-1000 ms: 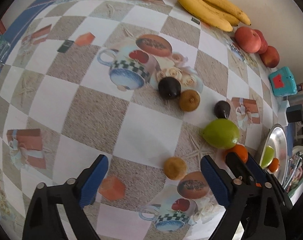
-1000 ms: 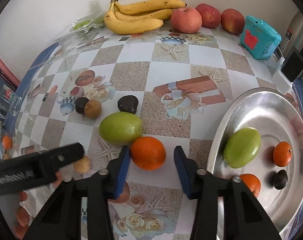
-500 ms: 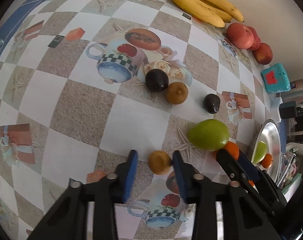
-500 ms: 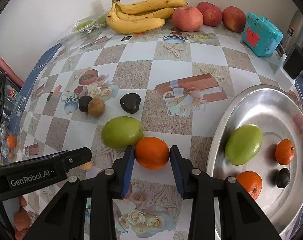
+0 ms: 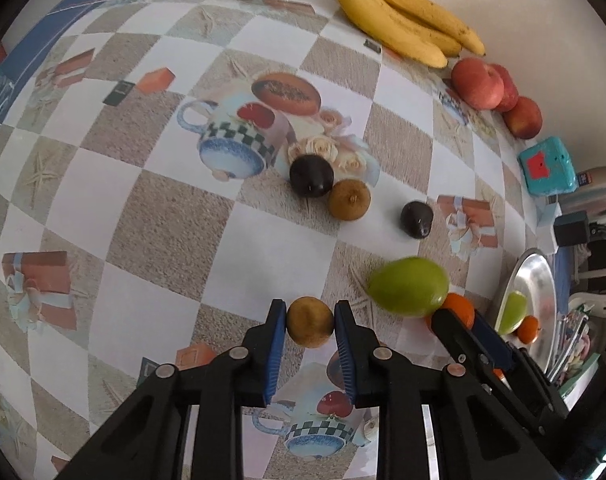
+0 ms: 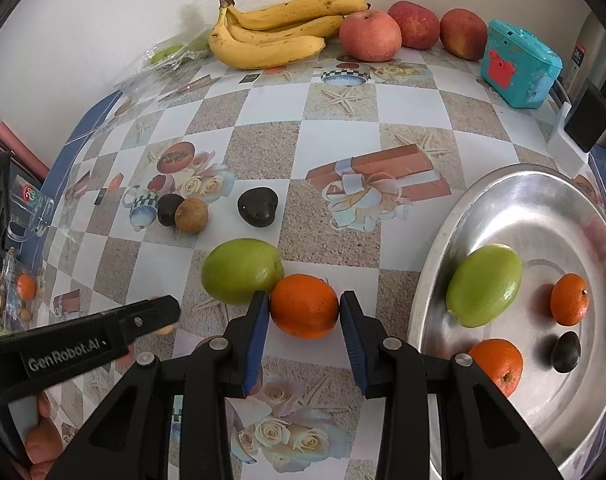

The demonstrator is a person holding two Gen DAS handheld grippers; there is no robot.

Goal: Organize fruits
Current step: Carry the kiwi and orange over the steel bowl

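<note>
My left gripper (image 5: 309, 316) is shut on a small brown round fruit (image 5: 309, 322) that rests on the patterned tablecloth. To its right my right gripper (image 6: 304, 308) is shut on an orange (image 6: 304, 312), its blue pads against both sides. A green mango (image 6: 241, 272) lies just behind the orange and touches it. At the right stands a silver tray (image 6: 503, 176) that holds another green mango (image 6: 485, 286), two oranges and a small dark fruit (image 6: 566, 357).
A dark fruit (image 6: 258, 206), a round dark fruit (image 5: 311, 176) and a brown fruit (image 5: 349, 199) lie mid-table. Bananas (image 6: 279, 32) and three apples (image 6: 369, 34) line the back wall. A teal box (image 6: 519, 62) sits at the back right.
My left gripper has gone from wide open to shut on the small brown fruit. The orange, just ahead of my right gripper's tips before, now sits between its pads.
</note>
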